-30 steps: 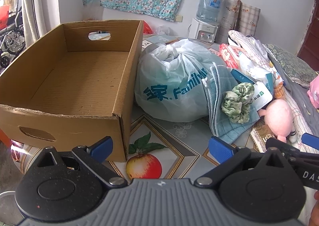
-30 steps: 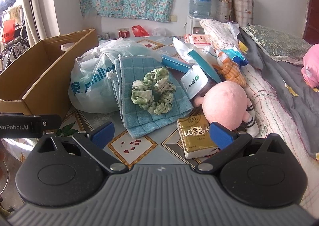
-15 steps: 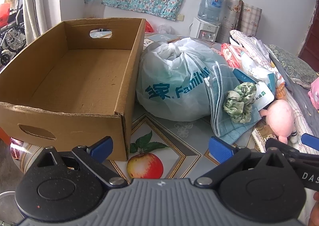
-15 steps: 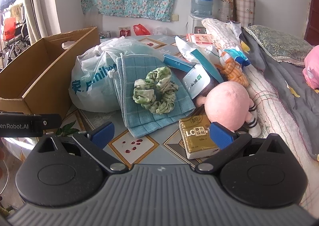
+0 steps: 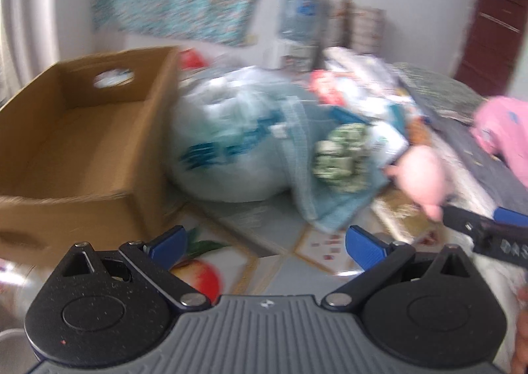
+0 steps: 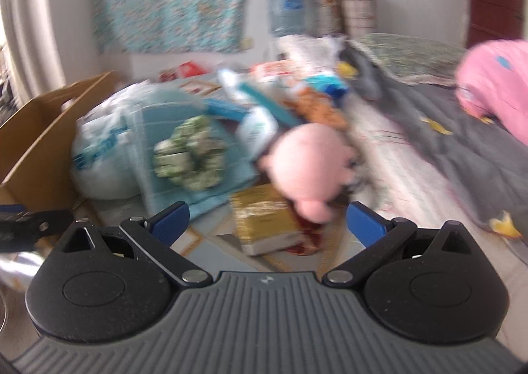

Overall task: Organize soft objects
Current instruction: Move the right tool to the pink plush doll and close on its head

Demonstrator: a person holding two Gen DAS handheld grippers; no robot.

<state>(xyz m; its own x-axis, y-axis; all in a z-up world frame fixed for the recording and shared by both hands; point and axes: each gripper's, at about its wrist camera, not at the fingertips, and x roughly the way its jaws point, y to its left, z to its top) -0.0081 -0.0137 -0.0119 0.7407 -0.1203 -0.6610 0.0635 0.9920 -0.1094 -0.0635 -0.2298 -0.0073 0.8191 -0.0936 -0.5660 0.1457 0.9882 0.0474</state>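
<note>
Nothing sorted yet as we see it: cardboard box sits empty, green scrunchie and pink plush untouched, left gripper and right gripper both spread, holding nothing.

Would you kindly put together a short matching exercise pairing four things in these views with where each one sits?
Things:
1. green scrunchie
2. cardboard box
3. gold packet
4. white plastic bag

Places:
A. flat on the table, in front of the pink plush toy
B. on the blue towel
C. farthest left, open and empty
D. between the box and the towel

Pairs: 1-B, 2-C, 3-A, 4-D
</note>
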